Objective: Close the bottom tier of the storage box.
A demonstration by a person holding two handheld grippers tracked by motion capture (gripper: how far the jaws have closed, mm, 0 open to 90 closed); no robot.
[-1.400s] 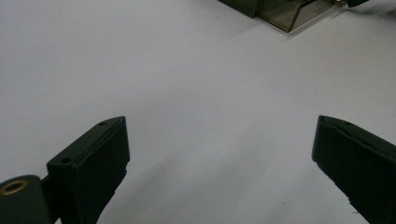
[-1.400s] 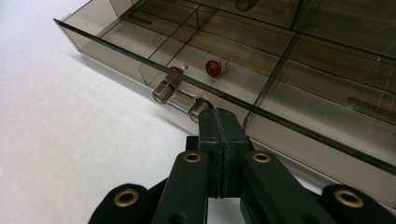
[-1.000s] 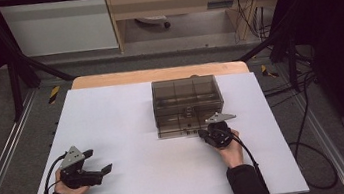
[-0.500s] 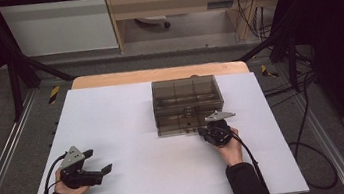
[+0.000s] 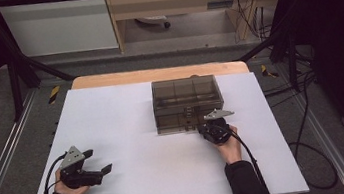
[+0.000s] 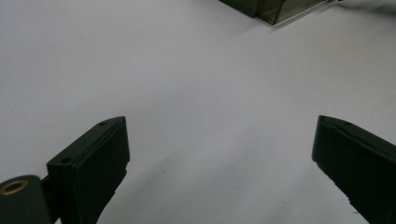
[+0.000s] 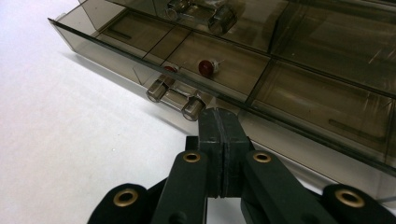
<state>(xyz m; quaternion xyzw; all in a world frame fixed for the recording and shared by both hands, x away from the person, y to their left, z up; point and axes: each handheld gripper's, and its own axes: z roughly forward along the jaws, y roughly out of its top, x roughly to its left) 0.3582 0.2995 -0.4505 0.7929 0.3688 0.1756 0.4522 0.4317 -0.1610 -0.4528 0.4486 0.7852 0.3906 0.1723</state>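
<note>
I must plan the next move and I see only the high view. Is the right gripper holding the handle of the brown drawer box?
Observer: No. In the right gripper view the right gripper is shut on nothing, its tips beside the clear handle.
Operator: Is anything stored behind it?
Observer: Yes, a small red thing lies inside, behind the handle.
Operator: And the left gripper?
Observer: The left gripper view shows the left gripper open over bare table.

organizer box [image 5: 185, 103] | smoky clear plastic | bottom drawer [image 7: 154, 51] seemingly ajar | table centre
</note>
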